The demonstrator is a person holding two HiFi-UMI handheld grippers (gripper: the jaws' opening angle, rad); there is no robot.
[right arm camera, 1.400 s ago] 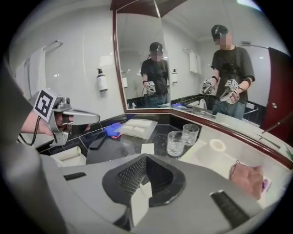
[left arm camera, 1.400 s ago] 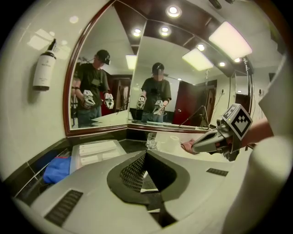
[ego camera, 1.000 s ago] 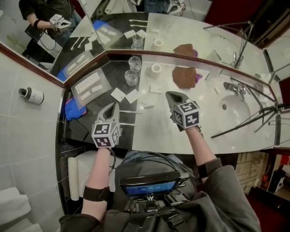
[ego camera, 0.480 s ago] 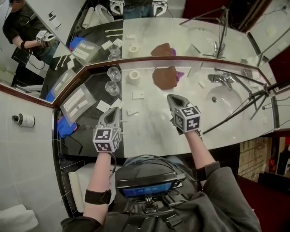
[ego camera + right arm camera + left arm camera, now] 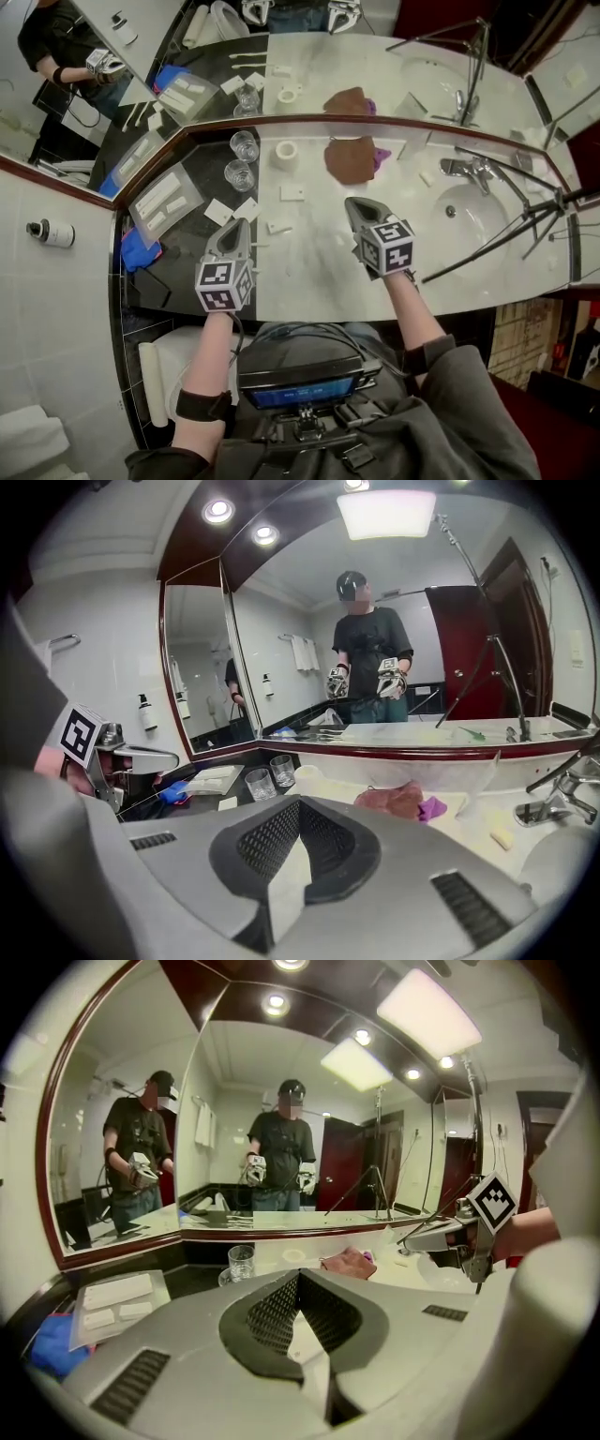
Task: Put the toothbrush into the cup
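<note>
Both grippers have slid to the right along the counter since the earlier picture. The left gripper (image 5: pixel 232 226) now covers most of the thin white sticks that lay open beside it, and the nearer cup (image 5: pixel 239 174) stands almost straight ahead of it.

By my reading the task has not begun. The toothbrush (image 5: pixel 259 246), if I take that white sliver correctly, lies flat on the dark counter (image 5: pixel 192 239), poking out just right of the left gripper. It is near the cup but not in it. Both the cup and the second glass (image 5: pixel 245 145) behind it look empty. Picking up, carrying and dropping in are all left.

In its own view the left gripper's jaws are clenched together with nothing between them. The right gripper (image 5: pixel 355 202) is likewise closed and empty. I hold both side by side, well apart, forearms reaching over the counter's edge and noses tipped somewhat downward. The right one hangs over the pale marble between the brown cloth (image 5: pixel 349 159) and the sink (image 5: pixel 473 225).
</note>
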